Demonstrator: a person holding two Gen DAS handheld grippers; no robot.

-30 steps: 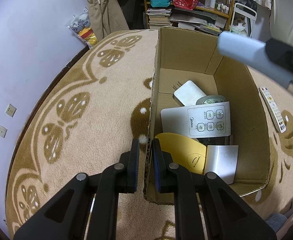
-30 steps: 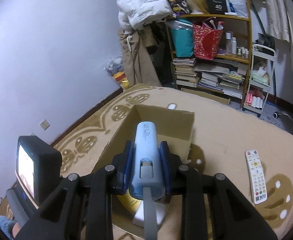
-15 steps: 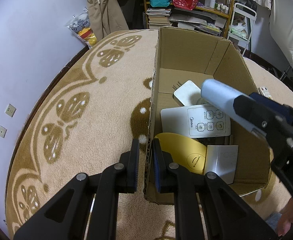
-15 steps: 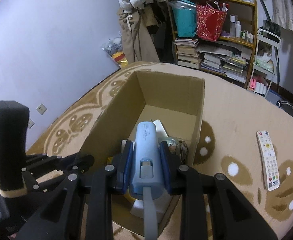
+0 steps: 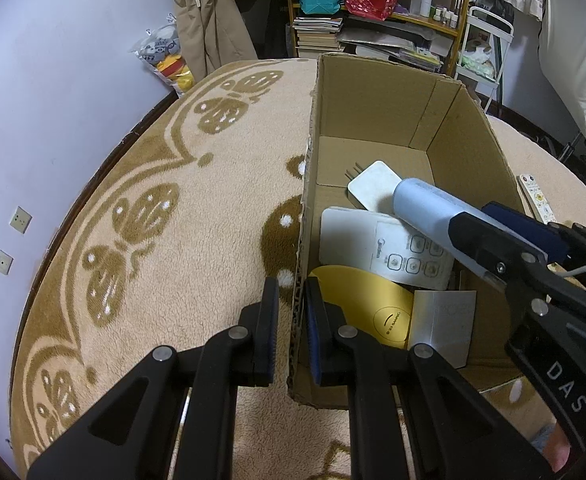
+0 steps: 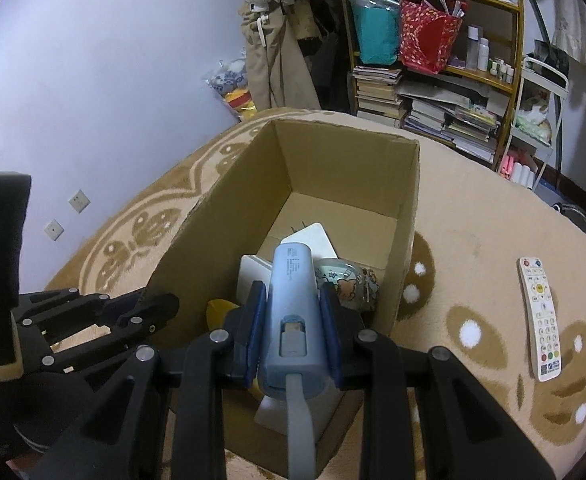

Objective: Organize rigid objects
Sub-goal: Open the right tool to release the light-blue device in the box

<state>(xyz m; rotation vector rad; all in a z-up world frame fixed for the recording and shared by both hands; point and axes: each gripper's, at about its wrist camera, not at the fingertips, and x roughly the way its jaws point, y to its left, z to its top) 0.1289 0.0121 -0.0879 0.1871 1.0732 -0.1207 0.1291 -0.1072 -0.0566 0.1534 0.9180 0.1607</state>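
Note:
An open cardboard box [image 5: 377, 92] [image 6: 333, 160] stands on the patterned carpet. My left gripper [image 5: 291, 320] is shut on the box's left wall near its front corner. My right gripper [image 6: 293, 304] is shut on a light blue power bank [image 6: 293, 300] [image 5: 425, 208] with a grey cable at its rear, held tilted down over the box's inside. In the box lie a white remote panel [image 5: 389, 246], a white charger [image 5: 373, 190], a yellow disc [image 5: 365, 304], a silver card [image 5: 441, 320] and a patterned tin [image 6: 345, 280].
A white TV remote [image 6: 541, 312] lies on the carpet right of the box. A bookshelf [image 6: 433, 92] with books and bags stands behind, a coat and a bag of plush toys [image 5: 165, 56] to its left. The wall runs along the left.
My right gripper has come down with the power bank from above the box's right rim to low over its contents. The left gripper has kept its hold on the box wall.

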